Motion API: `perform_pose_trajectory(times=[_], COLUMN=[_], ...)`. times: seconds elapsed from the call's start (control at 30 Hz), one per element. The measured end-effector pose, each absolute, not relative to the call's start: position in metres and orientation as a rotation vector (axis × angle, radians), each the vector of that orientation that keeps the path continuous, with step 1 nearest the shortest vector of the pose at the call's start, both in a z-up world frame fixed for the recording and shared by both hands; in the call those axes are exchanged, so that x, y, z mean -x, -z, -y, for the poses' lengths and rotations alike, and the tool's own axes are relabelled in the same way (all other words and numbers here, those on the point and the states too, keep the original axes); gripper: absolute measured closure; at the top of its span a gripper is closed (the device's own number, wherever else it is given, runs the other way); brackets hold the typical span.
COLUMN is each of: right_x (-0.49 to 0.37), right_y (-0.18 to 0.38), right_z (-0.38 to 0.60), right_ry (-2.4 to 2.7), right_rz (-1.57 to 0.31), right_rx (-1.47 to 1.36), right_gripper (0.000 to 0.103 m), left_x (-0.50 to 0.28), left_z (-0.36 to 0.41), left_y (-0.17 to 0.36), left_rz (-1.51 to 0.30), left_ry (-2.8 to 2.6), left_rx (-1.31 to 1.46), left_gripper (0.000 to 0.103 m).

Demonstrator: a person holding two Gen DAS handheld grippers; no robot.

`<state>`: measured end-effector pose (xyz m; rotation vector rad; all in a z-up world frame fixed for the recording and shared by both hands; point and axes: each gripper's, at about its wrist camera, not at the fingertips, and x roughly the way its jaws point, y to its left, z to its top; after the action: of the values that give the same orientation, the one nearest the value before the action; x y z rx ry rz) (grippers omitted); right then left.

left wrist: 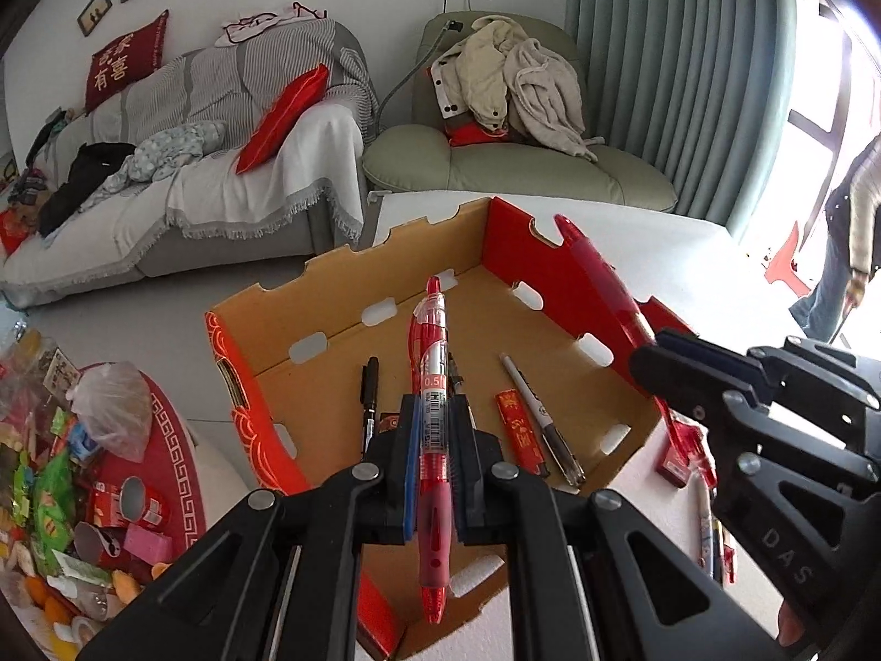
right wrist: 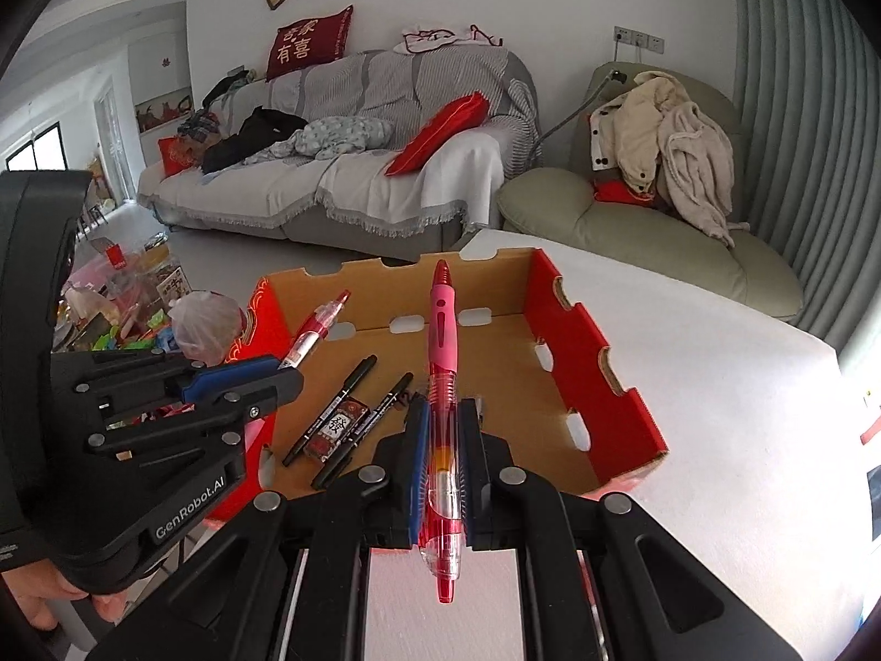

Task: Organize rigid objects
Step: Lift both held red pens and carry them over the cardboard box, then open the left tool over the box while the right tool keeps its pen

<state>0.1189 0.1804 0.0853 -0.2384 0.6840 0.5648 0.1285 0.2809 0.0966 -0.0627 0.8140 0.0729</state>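
My left gripper (left wrist: 435,429) is shut on a red gel pen (left wrist: 433,385) marked 0.5, held over the near edge of an open red-and-brown cardboard box (left wrist: 512,242). My right gripper (right wrist: 443,429) is shut on a red-and-pink pen (right wrist: 442,363), held over the box's (right wrist: 583,363) near right part. Each gripper shows in the other's view: the right one (left wrist: 688,374) with its pen (left wrist: 600,281), the left one (right wrist: 275,380) with its pen (right wrist: 319,325). On the box floor lie black markers (right wrist: 330,407), a white-barrelled marker (left wrist: 542,418) and small red packets (left wrist: 520,435).
The box stands on a white table (right wrist: 716,385). More pens and a red packet (left wrist: 683,457) lie on the table right of the box. A red side table (left wrist: 165,440) with snacks and a plastic bag is at left. A sofa (right wrist: 341,176), an armchair (right wrist: 633,209) and a person (left wrist: 848,231) are beyond.
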Motion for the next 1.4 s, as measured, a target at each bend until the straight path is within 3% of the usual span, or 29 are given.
perform_pose_trajectory(times=[0.4,0.5,1.03,1.3,1.33,1.37,1.4], right_x=[-0.159,-0.168,-0.099,-0.088,-0.091,-0.093,-0.092], right_y=[-0.052,-0.037,-0.032,-0.064,-0.07,-0.073,-0.075], right_z=[-0.209,-0.208,-0.14,-0.129,-0.131,-0.134,-0.135], right_ry=[-0.582,-0.575,-0.575,-0.575,-0.582,-0.585,-0.582], right_rz=[-0.755,-0.801,-0.832,-0.746,-0.74,-0.742,-0.74], right_rx=[0.288,0.298,0.282,0.269,0.272,0.276,0.281], right_gripper=[0.092,0.092,0.092,0.092,0.092,0.092,0.092], left_x=[-0.181,-0.194,-0.114,-0.11,-0.112,-0.113,-0.112], left_z=[-0.294,-0.293,-0.231,-0.217,-0.218,-0.219,-0.221], left_y=[-0.068,-0.05,-0.036,-0.069,-0.073,-0.076,-0.081], left_rz=[-0.847,-0.959,-1.032,-0.968,-0.967,-0.965,-0.947], left_ry=[-0.125,-0.1,0.06,0.037,0.031,0.024,-0.019], left_rx=[0.054,0.062,0.08,0.045,0.038,0.032,0.017], left_gripper=[0.093,0.093,0.093,0.092,0.078,0.05,0.042])
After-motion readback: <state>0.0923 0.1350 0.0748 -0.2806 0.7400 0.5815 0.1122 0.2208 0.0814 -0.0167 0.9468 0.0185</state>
